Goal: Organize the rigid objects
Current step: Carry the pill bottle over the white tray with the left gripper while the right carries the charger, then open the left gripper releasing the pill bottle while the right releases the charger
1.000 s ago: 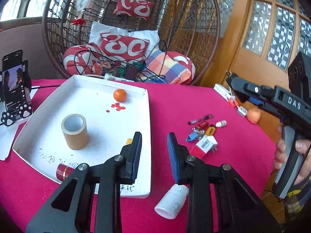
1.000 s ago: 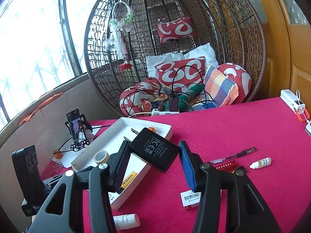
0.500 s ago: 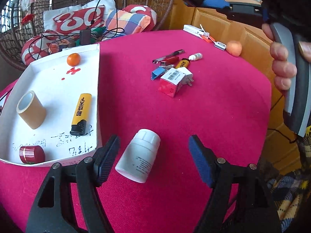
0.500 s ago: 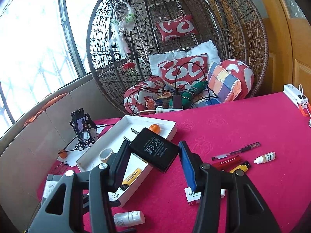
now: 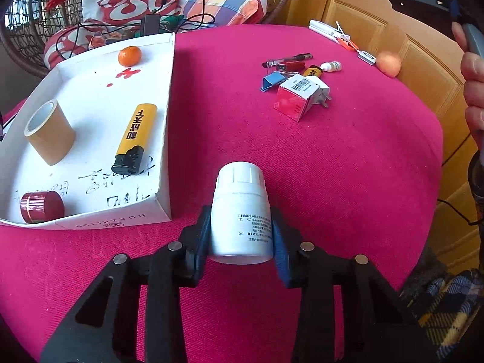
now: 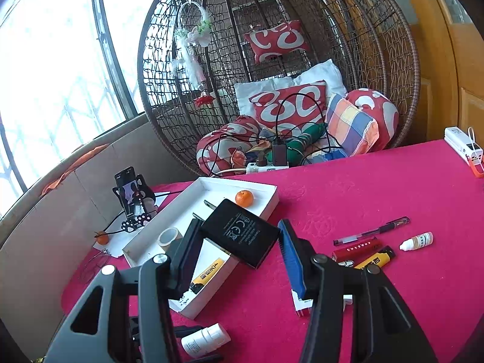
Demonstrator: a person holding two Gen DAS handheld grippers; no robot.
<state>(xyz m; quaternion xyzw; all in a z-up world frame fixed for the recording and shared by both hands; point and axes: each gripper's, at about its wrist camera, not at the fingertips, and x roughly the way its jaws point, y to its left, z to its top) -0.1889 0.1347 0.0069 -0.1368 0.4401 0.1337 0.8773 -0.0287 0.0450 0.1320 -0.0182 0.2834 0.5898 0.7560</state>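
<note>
From my left tongs' camera, the white tray (image 5: 165,139) sits at about ten o'clock from my left tongs (image 5: 242,236), its near corner just beside the left pad. In it lie a tape roll (image 5: 50,133), a red cap (image 5: 40,207), a yellow lighter (image 5: 136,139) and a small orange (image 5: 129,56). Dead ahead at twelve o'clock, right between my fingers, is the white pill bottle (image 5: 240,214). It lies on the red cloth with its long axis running straight along my pointing line, cap away from me, base toward my palm. My jaws are closing on it, and both pads look to be against its sides already. So the coming move, as I judge it, turns on that tray lying up and to the left: lift, swing toward ten o'clock, and clear the low tray wall. My left tongs are plainly the nearer to the bottle.

Further right, at one o'clock, the loose pile waits: a red-and-white box (image 5: 298,96), a pen (image 5: 287,58), a dropper bottle (image 5: 331,66).

My right tongs (image 6: 239,239) hold a black charger (image 6: 239,236), clamped at a tilt, hanging over the tray's near edge.
</note>
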